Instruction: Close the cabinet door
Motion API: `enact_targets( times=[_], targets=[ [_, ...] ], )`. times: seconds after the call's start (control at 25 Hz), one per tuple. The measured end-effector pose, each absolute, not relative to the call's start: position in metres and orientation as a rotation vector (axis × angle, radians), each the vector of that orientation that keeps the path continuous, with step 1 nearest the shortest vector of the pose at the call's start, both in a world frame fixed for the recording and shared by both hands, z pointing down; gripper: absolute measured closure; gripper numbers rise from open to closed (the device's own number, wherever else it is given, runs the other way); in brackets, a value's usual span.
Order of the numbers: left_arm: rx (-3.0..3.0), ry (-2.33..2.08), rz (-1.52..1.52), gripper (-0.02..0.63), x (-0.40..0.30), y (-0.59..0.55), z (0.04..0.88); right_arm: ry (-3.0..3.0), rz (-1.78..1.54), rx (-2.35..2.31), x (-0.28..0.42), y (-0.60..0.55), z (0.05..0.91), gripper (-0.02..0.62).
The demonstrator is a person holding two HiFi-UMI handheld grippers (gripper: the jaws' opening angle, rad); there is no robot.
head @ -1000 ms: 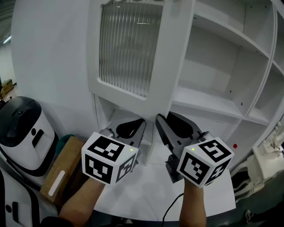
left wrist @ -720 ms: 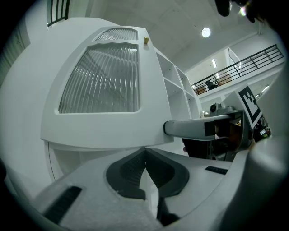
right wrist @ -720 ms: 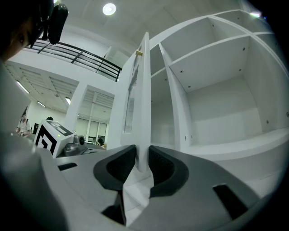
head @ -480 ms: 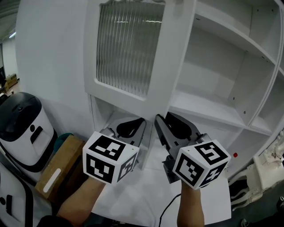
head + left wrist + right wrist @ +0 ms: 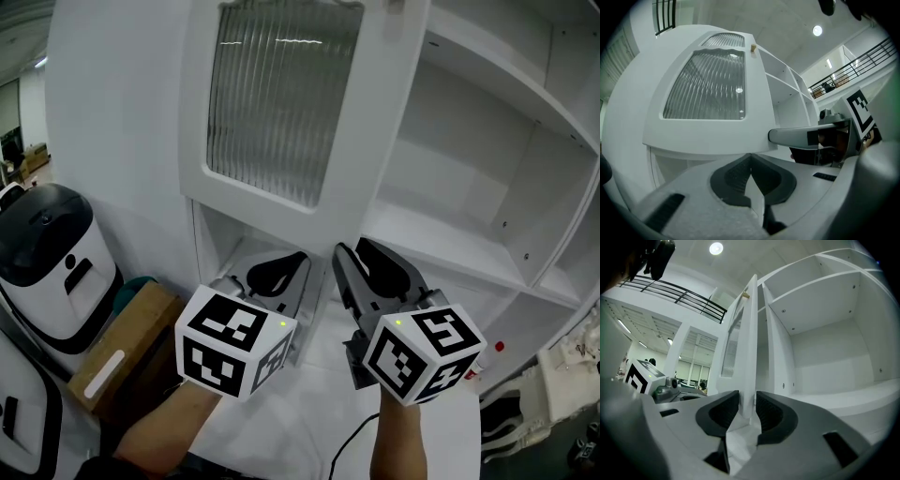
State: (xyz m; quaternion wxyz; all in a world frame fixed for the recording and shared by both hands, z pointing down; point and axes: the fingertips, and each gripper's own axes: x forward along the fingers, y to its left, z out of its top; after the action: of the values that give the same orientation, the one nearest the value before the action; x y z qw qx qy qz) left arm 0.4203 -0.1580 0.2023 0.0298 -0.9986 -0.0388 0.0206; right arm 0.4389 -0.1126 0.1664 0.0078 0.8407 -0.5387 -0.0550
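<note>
The white cabinet door (image 5: 281, 211) with its ribbed glass pane (image 5: 272, 103) stands swung out to the left of the open cabinet. My right gripper (image 5: 352, 251) points level at the door's lower free edge. In the right gripper view that edge (image 5: 750, 348) runs up between the two dark pads of the right gripper (image 5: 747, 404), whose jaws are opening and no longer press on it. My left gripper (image 5: 291, 262) sits just left of it, below the door's bottom rail. In the left gripper view the left gripper (image 5: 750, 161) is shut on nothing, with the door face (image 5: 708, 89) above it.
Bare white shelves (image 5: 450, 244) fill the cabinet to the right. A white and black machine (image 5: 47, 262) and a cardboard box (image 5: 122, 347) stand on the floor at the left. White equipment (image 5: 562, 375) and a small red item (image 5: 497, 347) lie at the lower right.
The right gripper's jaws have spread apart around the door edge. Both grippers have shifted slightly sideways in front of the cabinet.
</note>
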Motion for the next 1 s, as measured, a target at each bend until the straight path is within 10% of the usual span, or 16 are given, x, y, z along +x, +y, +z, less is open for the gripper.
enact_targets(
  times=[1.0],
  targets=[
    [-3.074,-0.127,0.043,0.594,0.455,-0.163,0.206,-1.554,-0.218,2.69,0.485,-0.121,0.166,0.468]
  ],
)
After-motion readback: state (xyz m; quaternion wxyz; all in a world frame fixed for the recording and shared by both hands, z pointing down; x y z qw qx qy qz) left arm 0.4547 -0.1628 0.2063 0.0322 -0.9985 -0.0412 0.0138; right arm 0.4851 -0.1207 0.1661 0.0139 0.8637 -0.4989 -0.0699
